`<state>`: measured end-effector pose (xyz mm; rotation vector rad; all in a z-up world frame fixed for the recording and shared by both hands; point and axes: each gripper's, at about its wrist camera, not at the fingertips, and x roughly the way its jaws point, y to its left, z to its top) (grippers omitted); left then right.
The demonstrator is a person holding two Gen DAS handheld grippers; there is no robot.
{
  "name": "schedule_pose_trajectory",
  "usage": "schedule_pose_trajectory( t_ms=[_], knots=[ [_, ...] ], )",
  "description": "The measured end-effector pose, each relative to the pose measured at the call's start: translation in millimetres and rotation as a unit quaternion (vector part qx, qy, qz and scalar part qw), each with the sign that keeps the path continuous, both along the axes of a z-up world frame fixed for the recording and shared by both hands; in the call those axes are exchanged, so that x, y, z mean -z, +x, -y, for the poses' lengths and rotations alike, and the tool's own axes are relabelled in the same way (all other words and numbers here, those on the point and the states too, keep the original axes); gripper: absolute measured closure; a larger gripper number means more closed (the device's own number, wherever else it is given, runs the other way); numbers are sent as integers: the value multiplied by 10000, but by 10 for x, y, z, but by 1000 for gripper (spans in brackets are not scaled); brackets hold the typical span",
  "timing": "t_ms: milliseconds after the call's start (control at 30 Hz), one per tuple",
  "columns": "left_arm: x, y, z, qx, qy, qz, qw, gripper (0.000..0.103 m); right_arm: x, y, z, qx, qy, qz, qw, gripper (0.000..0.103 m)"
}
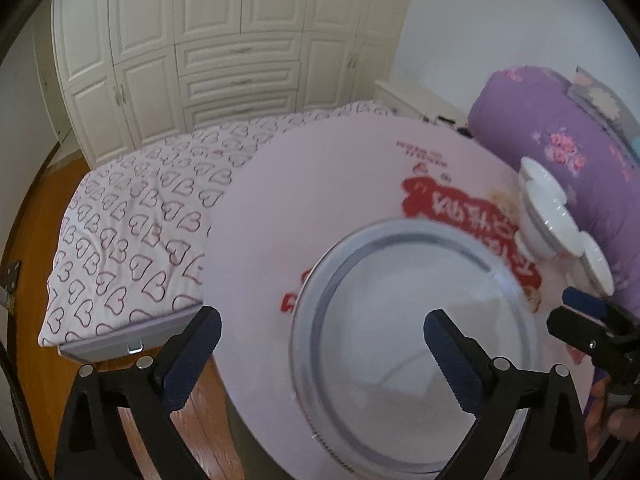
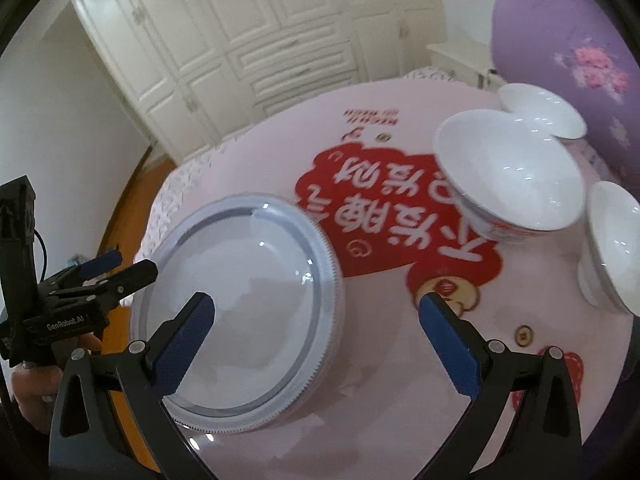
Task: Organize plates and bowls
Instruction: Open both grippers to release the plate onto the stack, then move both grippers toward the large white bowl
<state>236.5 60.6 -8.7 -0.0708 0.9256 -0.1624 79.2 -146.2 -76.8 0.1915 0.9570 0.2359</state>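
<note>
A white plate with a grey-blue ring (image 1: 412, 352) lies flat on the round pink table (image 1: 320, 184), near its front edge. My left gripper (image 1: 323, 314) hangs open above the plate's left part, its pads clear of the rim. In the right wrist view the same plate (image 2: 248, 312) sits lower left, and my right gripper (image 2: 316, 296) is open over the plate's right edge, holding nothing. A large white bowl (image 2: 512, 172) stands tilted at the table's right, between two smaller white bowls (image 2: 544, 110) (image 2: 612, 240). Each view shows the other gripper (image 1: 560, 306) (image 2: 136, 263) at its side.
A bed with a heart-print sheet (image 1: 132, 220) lies behind the table on the left. A rolled purple quilt (image 1: 560, 128) presses close behind the bowls. White wardrobes (image 1: 200, 40) fill the back wall. Wooden floor (image 1: 44, 208) shows beyond the table's left edge.
</note>
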Motion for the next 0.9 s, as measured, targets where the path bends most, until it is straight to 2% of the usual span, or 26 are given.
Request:
schedule_pose_trajectory(
  t_ms=[233,467,667,900],
  knots=[
    [-270,-356,291,-84,-143,418,9990,1,-267,-155,358,181,195,458,9986,0],
    [-637,-816,866,-136,-151,1048,9943,1,-651,-313,991,253,509,1150,9917,0],
    [-764,-1034,1386,-112,-210,1196,9925,1,-1008,-502,1520,381,471,1550,9861,0],
    [-886,-998,1640,99,-367,1191,9922,1,-1196,-684,2018,932,442,1805,9782,0]
  ],
)
